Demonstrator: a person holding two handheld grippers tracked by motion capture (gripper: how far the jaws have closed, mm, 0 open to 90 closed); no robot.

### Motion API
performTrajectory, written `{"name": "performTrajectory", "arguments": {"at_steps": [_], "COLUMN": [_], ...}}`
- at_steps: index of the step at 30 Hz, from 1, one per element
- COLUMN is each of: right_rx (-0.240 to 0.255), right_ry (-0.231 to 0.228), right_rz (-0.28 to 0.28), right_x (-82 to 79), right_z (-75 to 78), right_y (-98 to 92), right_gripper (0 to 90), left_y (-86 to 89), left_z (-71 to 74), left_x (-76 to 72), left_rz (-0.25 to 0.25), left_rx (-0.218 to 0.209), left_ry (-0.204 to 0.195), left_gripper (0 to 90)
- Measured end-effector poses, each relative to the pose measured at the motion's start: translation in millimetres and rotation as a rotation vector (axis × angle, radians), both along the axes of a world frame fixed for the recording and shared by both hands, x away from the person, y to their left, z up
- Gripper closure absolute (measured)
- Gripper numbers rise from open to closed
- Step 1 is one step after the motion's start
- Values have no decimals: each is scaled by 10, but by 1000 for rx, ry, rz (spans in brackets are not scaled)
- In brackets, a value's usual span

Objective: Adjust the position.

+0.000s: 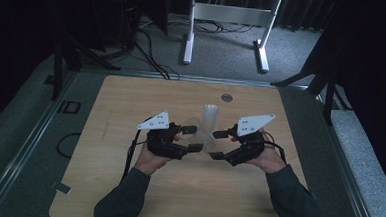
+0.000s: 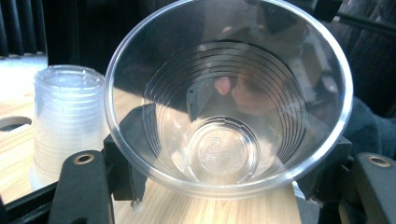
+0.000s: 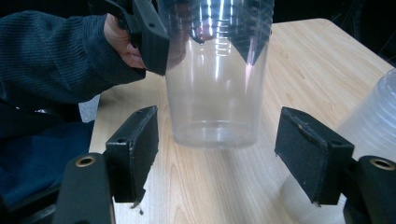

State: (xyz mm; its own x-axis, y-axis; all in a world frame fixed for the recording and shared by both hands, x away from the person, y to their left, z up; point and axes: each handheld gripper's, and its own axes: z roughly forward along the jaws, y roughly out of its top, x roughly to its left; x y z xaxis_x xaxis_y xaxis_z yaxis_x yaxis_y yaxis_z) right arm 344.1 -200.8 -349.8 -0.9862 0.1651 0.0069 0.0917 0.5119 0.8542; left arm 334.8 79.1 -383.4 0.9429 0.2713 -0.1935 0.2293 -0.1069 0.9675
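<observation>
A clear plastic cup (image 1: pixel 204 139) hangs above the table between my two grippers. My left gripper (image 1: pixel 194 138) is shut on it near the rim, and the cup's mouth (image 2: pixel 224 154) faces that gripper's camera, with its jaws (image 2: pixel 226 163) pressed on both sides. In the right gripper view the cup's base (image 3: pixel 217 93) points at me. My right gripper (image 3: pixel 219 149) is open, its pads (image 3: pixel 133 149) standing clear of the base on either side. In the high view the right gripper (image 1: pixel 217 145) sits just right of the cup.
A stack of clear cups (image 1: pixel 210 117) stands upside down on the wooden table (image 1: pixel 131 100) just behind the grippers, and it shows as the stack (image 2: pixel 65 116) and the stack (image 3: pixel 373 121) in the gripper views. A round grommet (image 1: pixel 226 97) lies farther back. White desk legs (image 1: pixel 188 43) stand on the floor beyond.
</observation>
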Motion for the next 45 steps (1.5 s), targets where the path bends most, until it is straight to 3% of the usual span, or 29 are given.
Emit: {"name": "performTrajectory", "arguments": {"at_steps": [16,24,26,34,35,37,41,45], "right_rx": [-78,-106,-134,-138,-144,-139,-129,-106], "right_ry": [-3,1,3,1,0,1,1,6], "right_rz": [12,21,15,16,19,19,16,8], "right_x": [-1,-5,-2,-1,-3,-4,0,-7], "right_z": [-104,-142,-182,-213,-220,-222,-220,-223], "right_y": [112,146,174,206,213,214,212,212], "right_gripper": [293,296,298,336,388,403,408,410], "left_y": [-91,-139,-153,-156,-154,-152,-147,-151], "left_z": [5,8,7,9,10,13,14,5], "left_x": [-38,-52,-55,-59,-59,-58,-57,-73], "left_rz": [-17,-28,-28,-25,-23,-22,-22,-12], "left_rx": [108,139,150,158,151,140,131,92], "left_ry": [-20,-30,-35,-40,-37,-35,-35,-29], "left_gripper": [309,309,309,310,310,308,292,260]}}
